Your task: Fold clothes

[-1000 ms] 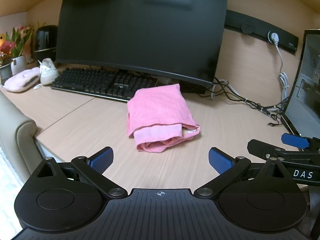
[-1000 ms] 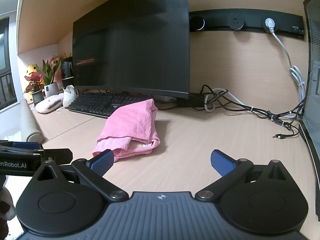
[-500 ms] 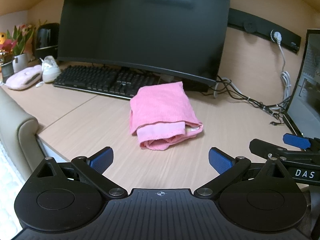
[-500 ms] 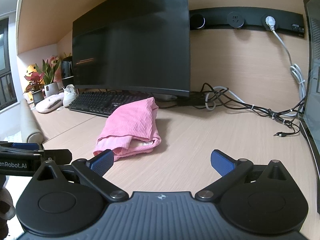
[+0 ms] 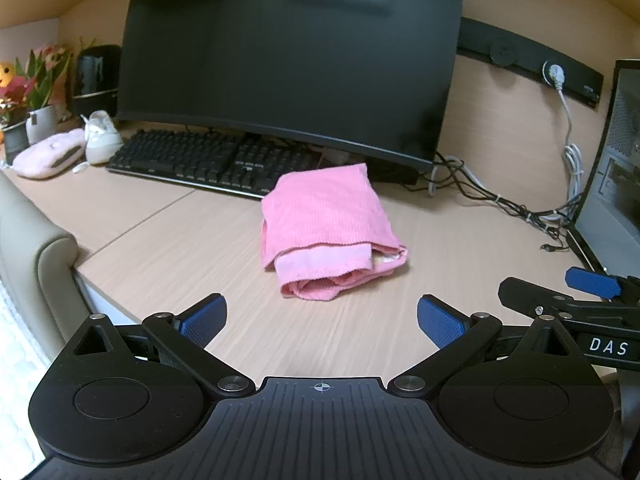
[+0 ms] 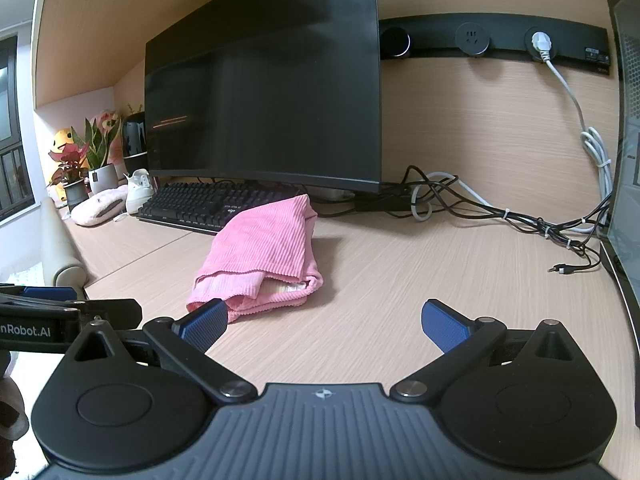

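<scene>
- So the pink garment [image 5: 330, 224] is sitting folded up in a chunky bundle on the wooden desk [image 5: 168, 248], right in front of the big black monitor [image 5: 292, 52] and a bit toward its right end.
- Its far edge is just about at the near edge of the black keyboard [image 5: 200, 160], which runs under the monitor's left half; can't tell if they actually touch.
- Open end of the fold faces the cameras, and you can see a lighter pink layer and a bit of pale lining poking out under the ribbed top layer.
- Left gripper [image 5: 318, 320] is on the near side of the desk from the monitor, blue pads spread wide apart, nothing between them, clear of the cloth.
- Right gripper [image 6: 324, 322] is the same deal: jaws wide, empty. In its own view the left blue pad overlaps the garment's near corner, but whether it's really touching I can't say.
- Each gripper shows up at the edge of the other's view, so they're side by side, both pointing toward the monitor.
- Left of the monitor: a white sneaker [image 5: 100, 136], a fuzzy pink slipper [image 5: 48, 158] and potted plants [image 5: 38, 92].
- Right of the monitor there's a tangle of cables [image 6: 500, 212] running along the desk, plus a white plug in the black socket strip [image 6: 496, 44] on the wall.
</scene>
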Available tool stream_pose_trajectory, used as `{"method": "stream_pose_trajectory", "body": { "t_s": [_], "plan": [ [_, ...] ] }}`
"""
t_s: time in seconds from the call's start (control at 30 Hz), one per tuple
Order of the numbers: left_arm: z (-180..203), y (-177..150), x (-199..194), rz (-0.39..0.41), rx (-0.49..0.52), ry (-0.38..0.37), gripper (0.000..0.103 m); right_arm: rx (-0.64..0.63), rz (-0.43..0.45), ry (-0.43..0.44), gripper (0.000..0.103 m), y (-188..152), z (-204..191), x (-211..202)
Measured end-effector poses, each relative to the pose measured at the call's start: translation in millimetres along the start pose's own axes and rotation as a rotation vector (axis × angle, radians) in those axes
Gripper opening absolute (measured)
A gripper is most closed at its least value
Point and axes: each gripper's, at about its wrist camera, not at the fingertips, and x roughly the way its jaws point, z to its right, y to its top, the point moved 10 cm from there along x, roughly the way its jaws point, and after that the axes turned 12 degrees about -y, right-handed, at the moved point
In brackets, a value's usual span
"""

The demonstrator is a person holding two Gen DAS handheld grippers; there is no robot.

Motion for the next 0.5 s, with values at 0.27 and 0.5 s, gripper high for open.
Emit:
{"method": "stream_pose_trajectory", "body": {
  "t_s": [0.27,0.5],
  "plan": [
    [0.3,-0.8,2.0,-0.007,-0.003,0.004,0.103,0.008,-0.003,-0.001,0.103,-0.2,2.6,0.9],
    [0.8,-2.1,3.0,-0.011,-0.005,0.005,0.103,0.009,-0.005,-0.001,0.103,-0.4,2.4,2.8]
  ]
}}
